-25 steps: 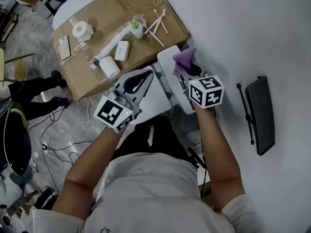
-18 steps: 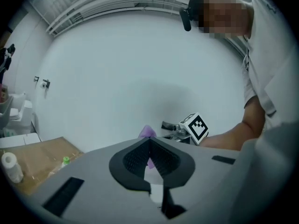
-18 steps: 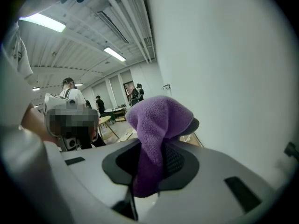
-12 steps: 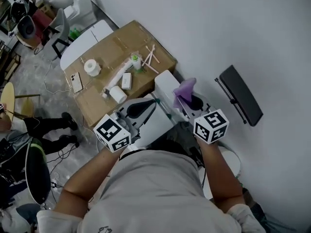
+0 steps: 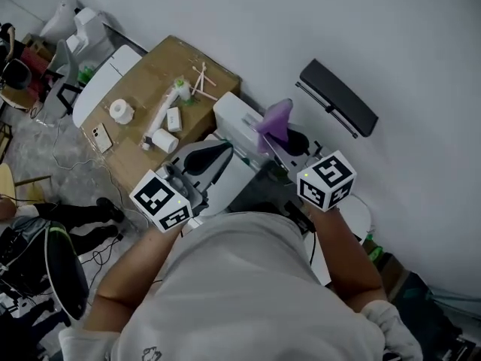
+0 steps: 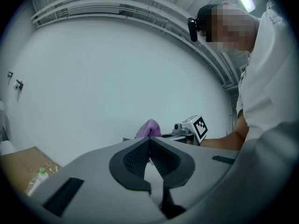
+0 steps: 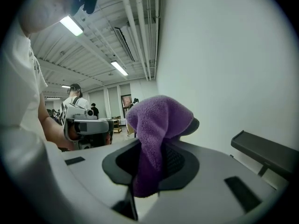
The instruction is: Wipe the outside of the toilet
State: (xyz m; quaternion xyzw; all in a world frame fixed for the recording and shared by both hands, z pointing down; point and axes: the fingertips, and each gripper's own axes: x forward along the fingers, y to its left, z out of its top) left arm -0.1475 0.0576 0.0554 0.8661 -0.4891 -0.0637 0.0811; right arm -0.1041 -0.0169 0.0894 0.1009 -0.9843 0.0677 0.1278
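The white toilet (image 5: 228, 116) stands against the wall below me, its tank beside the cardboard box. My right gripper (image 5: 272, 138) is held above the tank, shut on a purple cloth (image 5: 275, 117) that bulges out over its jaws (image 7: 159, 118). My left gripper (image 5: 222, 150) hovers over the toilet's front part, its black pads pressed together with nothing between them (image 6: 149, 141). The two grippers are side by side, and the cloth (image 6: 148, 128) shows past the left jaws. Neither gripper touches the toilet.
A flattened cardboard box (image 5: 143, 74) left of the toilet carries a paper roll (image 5: 119, 110), a bottle (image 5: 180, 89), a phone and sticks. A black panel (image 5: 338, 96) hangs on the white wall. Cables and a person's legs (image 5: 75, 215) are on the floor at left.
The head view has swung and pulled back, so the toilet and box sit further up and left. Both grippers stay together over the toilet, the cloth still held.
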